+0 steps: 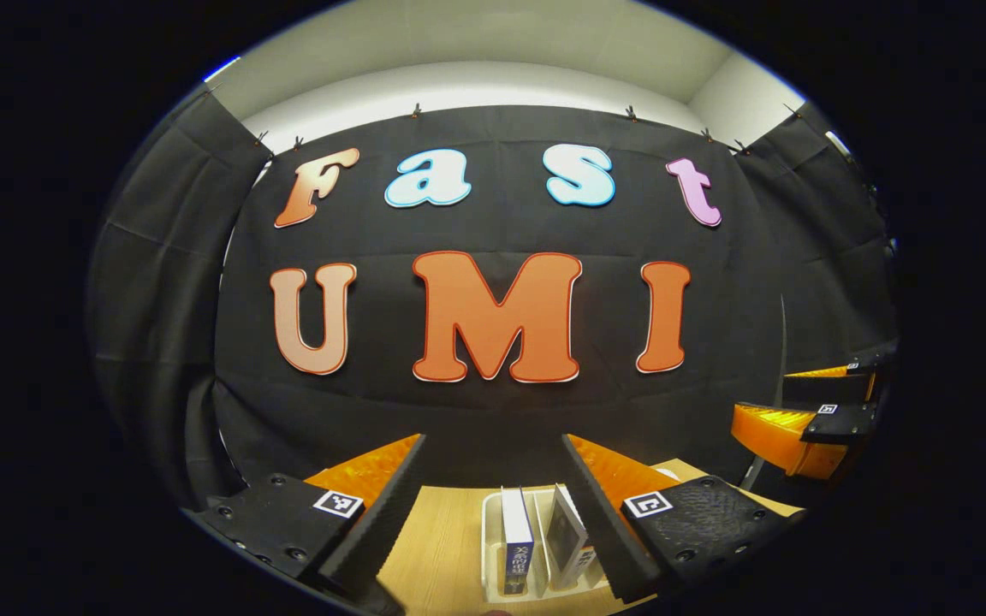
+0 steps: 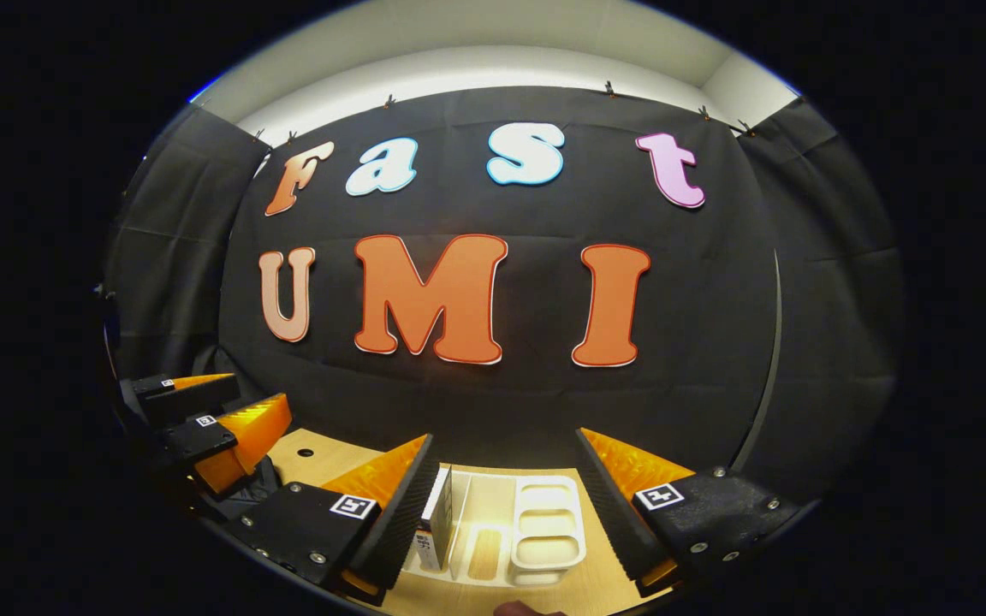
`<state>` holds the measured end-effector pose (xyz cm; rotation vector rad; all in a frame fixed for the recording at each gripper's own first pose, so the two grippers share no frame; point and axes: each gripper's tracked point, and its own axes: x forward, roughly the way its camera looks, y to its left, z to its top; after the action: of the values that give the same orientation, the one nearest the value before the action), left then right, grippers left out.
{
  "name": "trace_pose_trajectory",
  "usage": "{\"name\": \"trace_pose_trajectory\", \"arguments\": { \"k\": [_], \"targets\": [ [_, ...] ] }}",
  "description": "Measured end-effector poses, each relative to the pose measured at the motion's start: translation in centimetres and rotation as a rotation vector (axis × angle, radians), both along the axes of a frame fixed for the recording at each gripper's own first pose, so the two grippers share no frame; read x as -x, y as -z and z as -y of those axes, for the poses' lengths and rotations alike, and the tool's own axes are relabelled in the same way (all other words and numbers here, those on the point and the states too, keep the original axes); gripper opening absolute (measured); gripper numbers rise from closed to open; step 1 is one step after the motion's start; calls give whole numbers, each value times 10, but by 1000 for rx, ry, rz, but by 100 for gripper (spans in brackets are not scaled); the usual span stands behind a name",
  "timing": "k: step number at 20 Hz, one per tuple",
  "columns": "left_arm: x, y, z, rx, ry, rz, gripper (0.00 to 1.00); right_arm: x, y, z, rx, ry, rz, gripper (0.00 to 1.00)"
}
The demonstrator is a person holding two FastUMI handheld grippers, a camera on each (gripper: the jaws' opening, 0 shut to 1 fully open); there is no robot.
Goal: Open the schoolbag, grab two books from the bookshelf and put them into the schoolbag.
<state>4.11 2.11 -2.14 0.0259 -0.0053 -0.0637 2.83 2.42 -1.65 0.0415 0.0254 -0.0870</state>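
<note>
Both views are evenly lit and sharp at the centre, with light coming from above: a bright band runs along the pale ceiling strip (image 1: 493,81) over the dark cloth wall (image 1: 493,411), which soaks up most of it. The fisheye lens bends straight edges into curves near the rim, where brightness falls off. In the right gripper view a warm glare spot sits on the white bookshelf (image 2: 544,522), and the worktop (image 2: 322,453) looks softly shadowed

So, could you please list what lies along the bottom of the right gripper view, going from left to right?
Left gripper → upright books → white plastic bookshelf rack → its small rounded trays.
</note>
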Motion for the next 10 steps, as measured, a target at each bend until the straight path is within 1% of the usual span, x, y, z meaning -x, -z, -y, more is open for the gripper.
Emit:
{"name": "trace_pose_trajectory", "arguments": {
  "k": [5, 10],
  "targets": [
    [-4, 5, -13, 15, -12, -8, 95, -7, 3, -11, 7, 0, -20, 94],
    [-4, 2, -21, 9, -33, 4, 95, -12, 5, -11, 6, -3, -24, 94]
  ]
}}
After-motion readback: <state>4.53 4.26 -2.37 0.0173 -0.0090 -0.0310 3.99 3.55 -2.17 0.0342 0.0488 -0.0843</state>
